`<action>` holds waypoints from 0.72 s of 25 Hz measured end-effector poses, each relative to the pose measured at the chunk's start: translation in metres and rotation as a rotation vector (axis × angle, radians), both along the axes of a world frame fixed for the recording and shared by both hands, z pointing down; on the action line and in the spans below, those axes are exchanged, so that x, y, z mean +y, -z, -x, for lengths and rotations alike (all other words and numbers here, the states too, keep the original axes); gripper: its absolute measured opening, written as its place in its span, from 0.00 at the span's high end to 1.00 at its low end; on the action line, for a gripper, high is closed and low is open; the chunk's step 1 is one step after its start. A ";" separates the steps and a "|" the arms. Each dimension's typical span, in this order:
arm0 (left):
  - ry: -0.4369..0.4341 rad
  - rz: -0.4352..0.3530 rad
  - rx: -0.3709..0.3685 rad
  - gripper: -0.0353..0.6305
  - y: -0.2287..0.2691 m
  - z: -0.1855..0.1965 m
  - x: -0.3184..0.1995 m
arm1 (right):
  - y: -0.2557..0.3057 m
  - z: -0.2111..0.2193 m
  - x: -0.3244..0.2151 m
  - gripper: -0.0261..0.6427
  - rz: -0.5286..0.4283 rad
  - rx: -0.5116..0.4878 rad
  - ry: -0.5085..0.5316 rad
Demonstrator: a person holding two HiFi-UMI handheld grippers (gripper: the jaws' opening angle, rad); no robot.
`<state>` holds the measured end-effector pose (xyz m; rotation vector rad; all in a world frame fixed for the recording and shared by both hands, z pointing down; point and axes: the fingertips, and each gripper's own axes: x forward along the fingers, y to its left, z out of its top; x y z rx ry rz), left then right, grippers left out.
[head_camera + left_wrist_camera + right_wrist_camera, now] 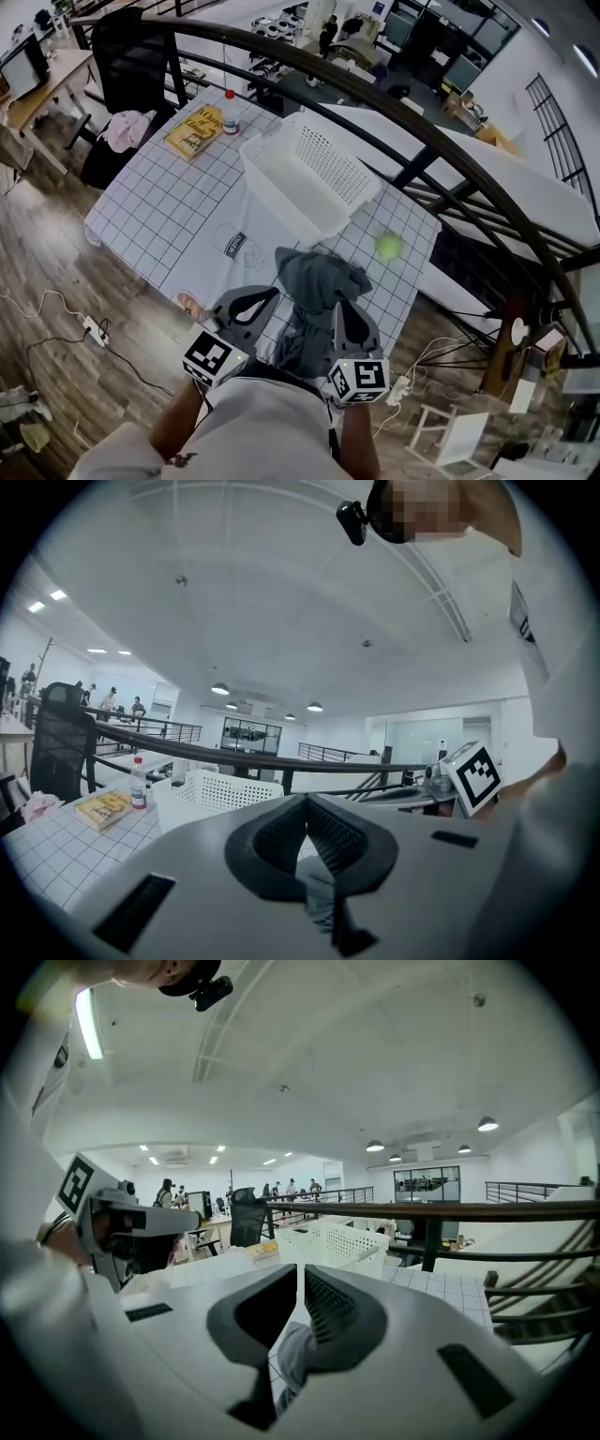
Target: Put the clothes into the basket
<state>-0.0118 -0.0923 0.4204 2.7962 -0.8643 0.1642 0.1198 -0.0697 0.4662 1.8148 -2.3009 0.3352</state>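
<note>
A crumpled grey garment (314, 277) lies at the near edge of the checked table (159, 202) and hangs over it towards me. The white perforated basket (314, 173) stands just beyond it, empty as far as I see. My left gripper (267, 295) sits at the garment's left side, jaws shut tip to tip (307, 803). Over the garment's right side, the right gripper (339, 314) is also shut (300, 1274). Grey cloth (319, 892) (292, 1354) shows under both sets of tips; none appears pinched between the pads.
A flat white printed cloth (234, 242) lies left of the garment. A green ball (389, 247) rests right of the basket. A yellow book (195, 131) and a bottle (230, 112) stand at the far corner. A black railing (422, 131) curves behind the table.
</note>
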 end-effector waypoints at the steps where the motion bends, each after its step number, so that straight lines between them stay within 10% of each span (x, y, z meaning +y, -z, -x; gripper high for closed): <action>1: -0.006 0.001 0.000 0.94 0.000 -0.004 0.000 | -0.006 -0.004 0.000 0.93 0.015 0.006 -0.004; 18: -0.149 0.005 -0.071 0.94 -0.032 -0.072 0.011 | -0.111 -0.033 0.012 0.75 0.290 0.104 0.052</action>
